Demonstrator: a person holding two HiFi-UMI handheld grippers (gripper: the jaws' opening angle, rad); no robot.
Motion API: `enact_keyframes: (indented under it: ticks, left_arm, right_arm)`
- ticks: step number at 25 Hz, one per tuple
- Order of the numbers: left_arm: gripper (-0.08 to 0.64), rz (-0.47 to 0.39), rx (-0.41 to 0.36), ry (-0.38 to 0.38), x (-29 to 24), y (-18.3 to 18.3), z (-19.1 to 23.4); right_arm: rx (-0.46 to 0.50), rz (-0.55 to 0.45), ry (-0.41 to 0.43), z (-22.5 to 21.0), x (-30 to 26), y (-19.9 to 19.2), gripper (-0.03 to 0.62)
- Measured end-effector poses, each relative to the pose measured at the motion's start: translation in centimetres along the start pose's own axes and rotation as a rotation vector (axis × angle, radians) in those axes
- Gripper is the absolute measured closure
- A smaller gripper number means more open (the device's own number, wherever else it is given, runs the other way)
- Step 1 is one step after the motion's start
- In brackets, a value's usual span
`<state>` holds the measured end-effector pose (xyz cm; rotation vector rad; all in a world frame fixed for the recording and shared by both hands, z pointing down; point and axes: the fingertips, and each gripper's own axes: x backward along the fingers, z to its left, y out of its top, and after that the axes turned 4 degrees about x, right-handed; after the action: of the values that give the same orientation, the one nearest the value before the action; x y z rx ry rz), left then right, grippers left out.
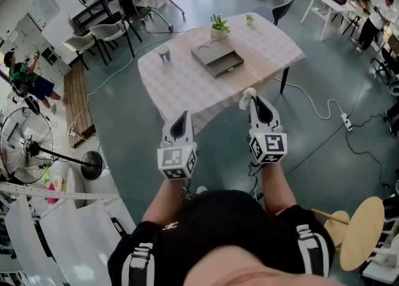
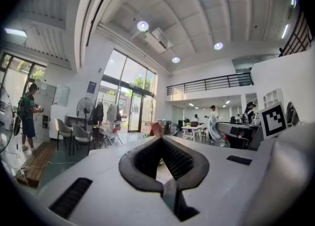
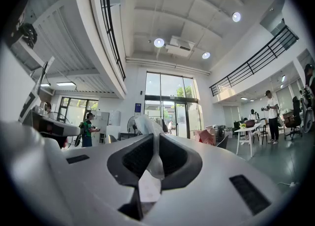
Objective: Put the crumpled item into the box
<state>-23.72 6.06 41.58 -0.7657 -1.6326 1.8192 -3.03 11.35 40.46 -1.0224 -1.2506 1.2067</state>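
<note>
My right gripper [image 1: 252, 100] is shut on a white crumpled item [image 1: 249, 94] that sticks out past its tips. In the right gripper view the crumpled item [image 3: 150, 147] runs as a thin white strip between the jaws of the right gripper [image 3: 155, 132]. My left gripper [image 1: 182, 118] is shut with nothing in it; the left gripper view shows the left gripper [image 2: 161, 139] pointing into the room. The grey box [image 1: 216, 57], its drawer pulled out, lies on the checked table [image 1: 187, 85] ahead. Both grippers hang over the floor, short of the table's near edge.
On the table stand a cup [image 1: 164, 53], a potted plant [image 1: 219, 26] and a smaller plant [image 1: 249, 19]. A white cable with a power strip [image 1: 346, 123] lies on the floor at right. A fan [image 1: 28, 147] stands left, a wooden stool [image 1: 361, 225] lower right.
</note>
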Motion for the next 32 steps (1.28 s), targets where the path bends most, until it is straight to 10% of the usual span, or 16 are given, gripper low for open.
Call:
enact_keyframes:
  ticks: [32]
  left_arm:
    - [0.569,-0.018,0.005,-0.009,-10.0,-1.9,-5.8]
  right_arm:
    - [-0.010,0.000,0.012,-9.1,-2.6,-3.0,0.554]
